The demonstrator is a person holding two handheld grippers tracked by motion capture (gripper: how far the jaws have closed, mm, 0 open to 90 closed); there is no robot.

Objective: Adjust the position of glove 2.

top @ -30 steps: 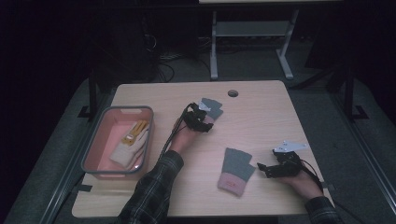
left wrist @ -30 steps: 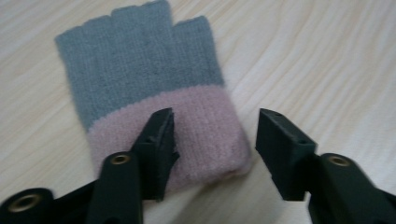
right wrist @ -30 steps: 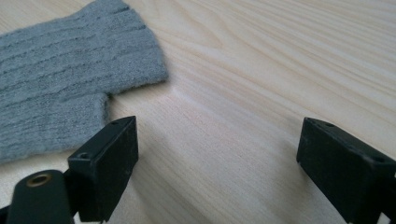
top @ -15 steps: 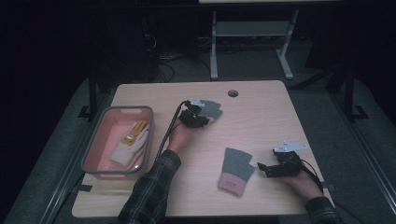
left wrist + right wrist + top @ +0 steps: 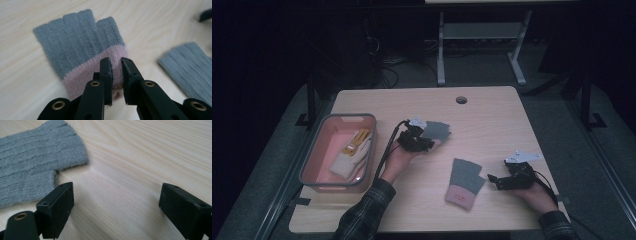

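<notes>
My left gripper (image 5: 423,141) is at the table's middle, and its jaws have just been closing. It is now shut on the pink cuff of a grey fingerless glove (image 5: 437,131). In the left gripper view the cuff is pinched between the black pads (image 5: 106,71), and the glove's (image 5: 75,42) grey finger end points away from me. A second grey and pink glove (image 5: 464,182) lies flat near the front edge. Just right of it my right gripper (image 5: 493,179) rests open. In the right gripper view only bare wood lies between the wide jaws (image 5: 115,191), with that glove's (image 5: 32,157) grey part beside the left jaw.
A pink bin (image 5: 311,162) stands on the table's left side and holds a white and yellow glove (image 5: 352,154). There is a round cable hole (image 5: 461,99) near the far edge. A metal stand (image 5: 482,35) is on the floor beyond the table.
My left gripper has closed on the glove's cuff and drawn it a little toward the person. The right gripper and the second glove have stayed put.
</notes>
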